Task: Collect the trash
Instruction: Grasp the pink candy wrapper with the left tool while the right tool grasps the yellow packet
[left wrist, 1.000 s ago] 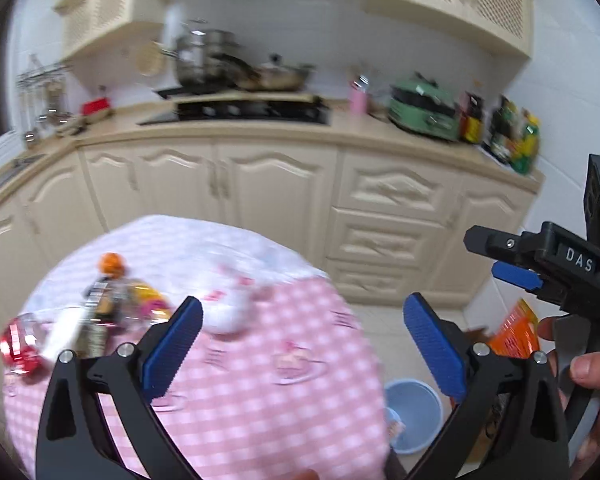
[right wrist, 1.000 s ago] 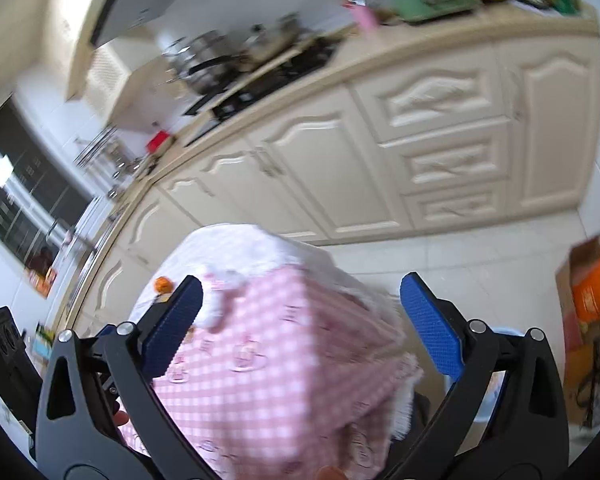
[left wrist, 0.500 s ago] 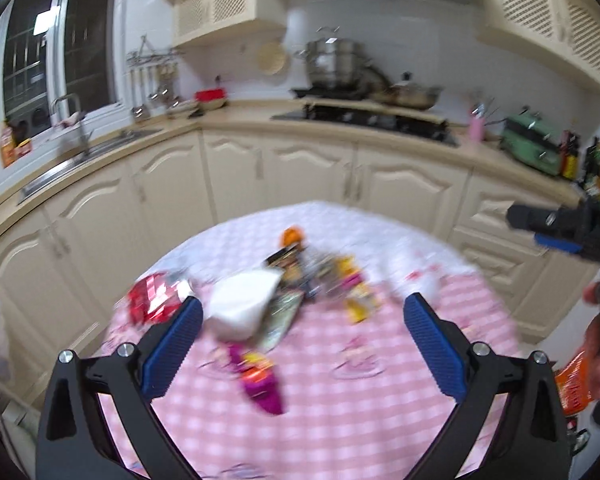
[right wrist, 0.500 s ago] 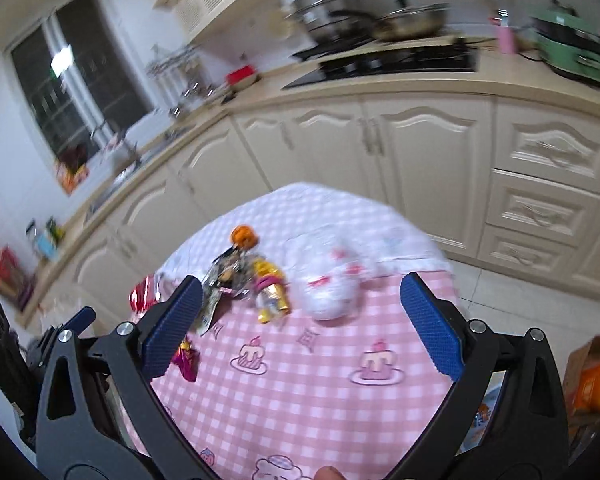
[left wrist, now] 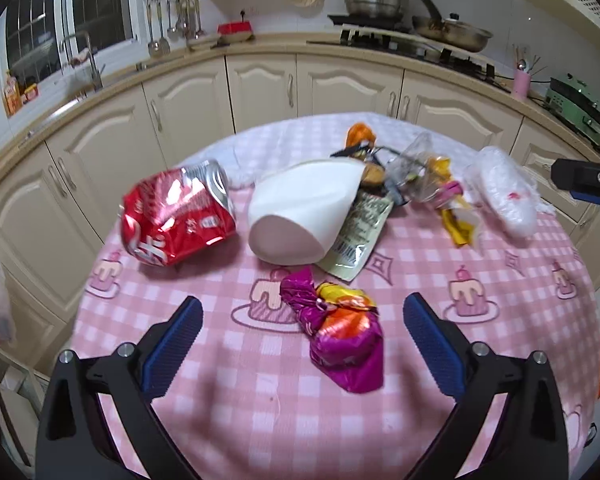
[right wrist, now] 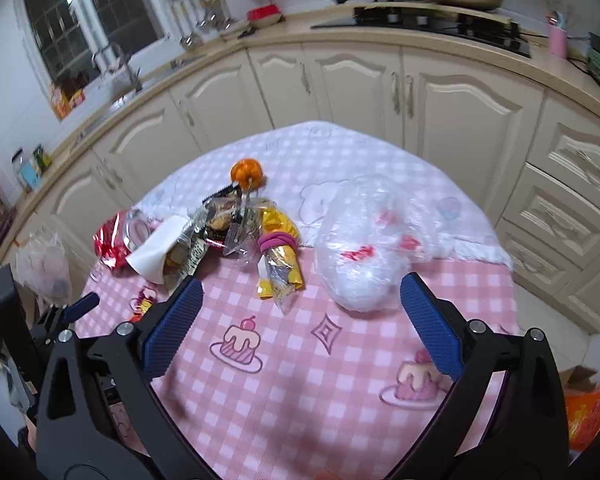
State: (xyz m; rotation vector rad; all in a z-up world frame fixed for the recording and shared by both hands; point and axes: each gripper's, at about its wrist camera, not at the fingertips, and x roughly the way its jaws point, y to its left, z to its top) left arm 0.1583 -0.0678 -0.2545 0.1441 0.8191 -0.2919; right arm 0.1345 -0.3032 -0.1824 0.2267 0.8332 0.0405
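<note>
Both tools are spread wide and hold nothing. The left tool (left wrist: pixel 298 330) hovers over the table (left wrist: pixel 236 400) near its front edge, with a purple wrapper (left wrist: pixel 340 340) between its fingers but not touching them. Beyond lie a crushed red can (left wrist: pixel 178 214) toward the left edge, a white cup (left wrist: pixel 300 208) on its side, and mixed wrappers (left wrist: pixel 420 176). The right tool (right wrist: pixel 298 322) hangs near a clear bag (right wrist: pixel 364 248) by the right edge.
</note>
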